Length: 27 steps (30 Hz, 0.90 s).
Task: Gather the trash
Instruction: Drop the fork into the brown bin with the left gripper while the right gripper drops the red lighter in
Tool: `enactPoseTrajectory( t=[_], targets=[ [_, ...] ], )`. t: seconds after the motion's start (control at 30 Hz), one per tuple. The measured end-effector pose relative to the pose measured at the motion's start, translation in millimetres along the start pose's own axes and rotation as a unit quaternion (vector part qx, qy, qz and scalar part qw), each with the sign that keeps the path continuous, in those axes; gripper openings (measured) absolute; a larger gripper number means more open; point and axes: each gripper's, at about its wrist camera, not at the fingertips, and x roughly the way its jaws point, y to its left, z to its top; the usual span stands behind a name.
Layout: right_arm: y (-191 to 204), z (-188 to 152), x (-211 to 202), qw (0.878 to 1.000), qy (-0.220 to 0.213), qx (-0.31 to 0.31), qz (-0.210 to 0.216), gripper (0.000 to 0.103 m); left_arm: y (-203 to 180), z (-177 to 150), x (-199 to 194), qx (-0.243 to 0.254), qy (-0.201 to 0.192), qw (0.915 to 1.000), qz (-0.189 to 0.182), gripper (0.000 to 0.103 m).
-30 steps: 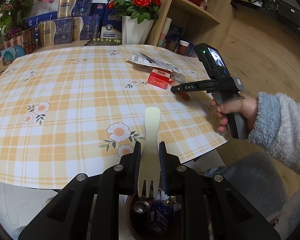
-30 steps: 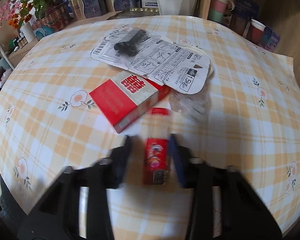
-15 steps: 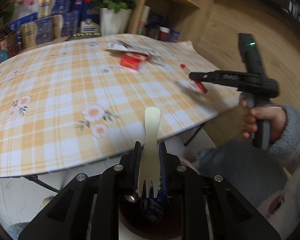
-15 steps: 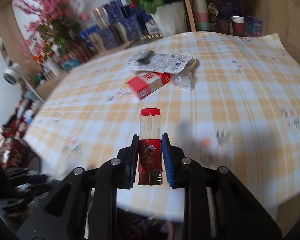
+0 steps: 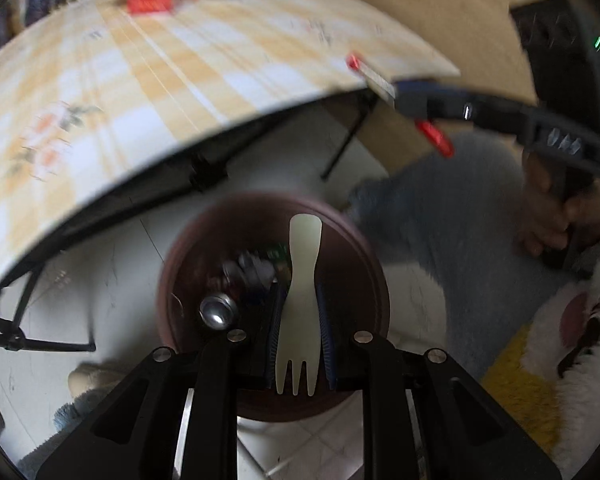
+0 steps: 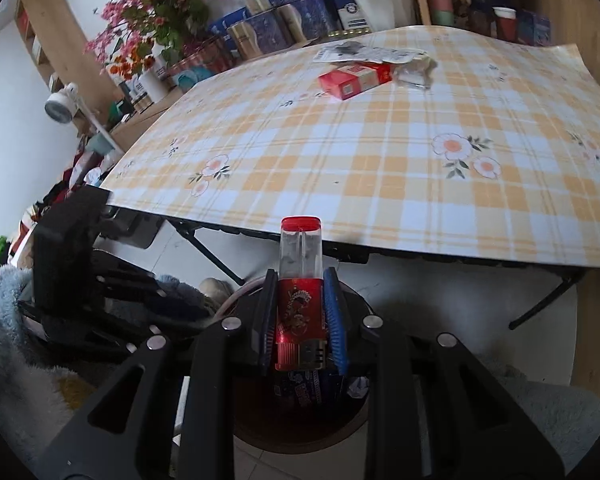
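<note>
While my left gripper (image 5: 298,344) hung over the bin (image 5: 172,280), its jaws were clamped on a fork (image 5: 300,300), a pale cream plastic one, flat and short, with its three tines pointing back at the camera and its rounded handle end reaching out above the bin's mouth. The bin was dark brown and round, standing on the white floor below the table (image 6: 380,152) edge, with a metal can (image 5: 219,314) and blurred wrappers inside. My right gripper (image 6: 300,320) had its jaws clamped on a lighter (image 6: 300,288), red at the cap and on the printed body, clear in the upper half, with a metal head nearest the camera; it hung above the bin too. On the table lay a red box (image 6: 354,78), some printed packaging (image 6: 372,53) and a crumpled clear wrapper (image 6: 414,72), close together.
</note>
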Motion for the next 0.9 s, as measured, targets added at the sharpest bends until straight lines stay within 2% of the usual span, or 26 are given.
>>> enactPoseTrajectory(
  t=[0.23, 0.3, 0.33, 0.37, 0.43, 0.5, 0.63, 0.77, 0.83, 0.9],
  targets=[
    [7, -4, 15, 0.999, 0.031, -0.016, 0.004, 0.026, -6, -7, 16, 0.016, 0.033, 0.9991, 0.02, 0.019],
    [7, -5, 17, 0.999, 0.035, -0.017, 0.003, 0.026, -4, -7, 15, 0.011, 0.03, 0.9992, 0.023, 0.034],
    [7, -6, 18, 0.999, 0.038, -0.016, 0.003, 0.026, -3, -6, 13, 0.01, 0.025, 0.9993, 0.025, 0.056],
    [7, -6, 18, 0.999, 0.039, -0.016, 0.003, 0.026, -3, -5, 8, 0.008, 0.011, 0.9995, 0.028, 0.067],
    [7, -7, 21, 0.999, 0.044, -0.016, 0.003, 0.026, -2, -4, -5, 0.002, -0.021, 0.9992, 0.033, 0.071],
    [7, -8, 23, 0.999, 0.048, -0.017, 0.004, 0.026, 4, -3, -19, -0.019, -0.058, 0.9968, 0.052, 0.08],
    [7, -10, 30, 0.998, 0.061, -0.016, 0.006, 0.026, 22, -5, -46, -0.085, -0.135, 0.9841, 0.077, 0.09],
    [10, -6, 37, 0.998, 0.064, -0.008, 0.014, 0.026, 42, -16, -72, -0.164, -0.207, 0.9594, 0.098, 0.093],
    [12, -5, 45, 0.997, 0.069, 0.005, 0.023, 0.026, 47, -21, -81, -0.184, -0.233, 0.9484, 0.11, 0.094],
    [13, -6, 54, 0.996, 0.078, 0.018, 0.031, 0.026, 49, -24, -85, -0.194, -0.247, 0.9413, 0.124, 0.094]
  ],
)
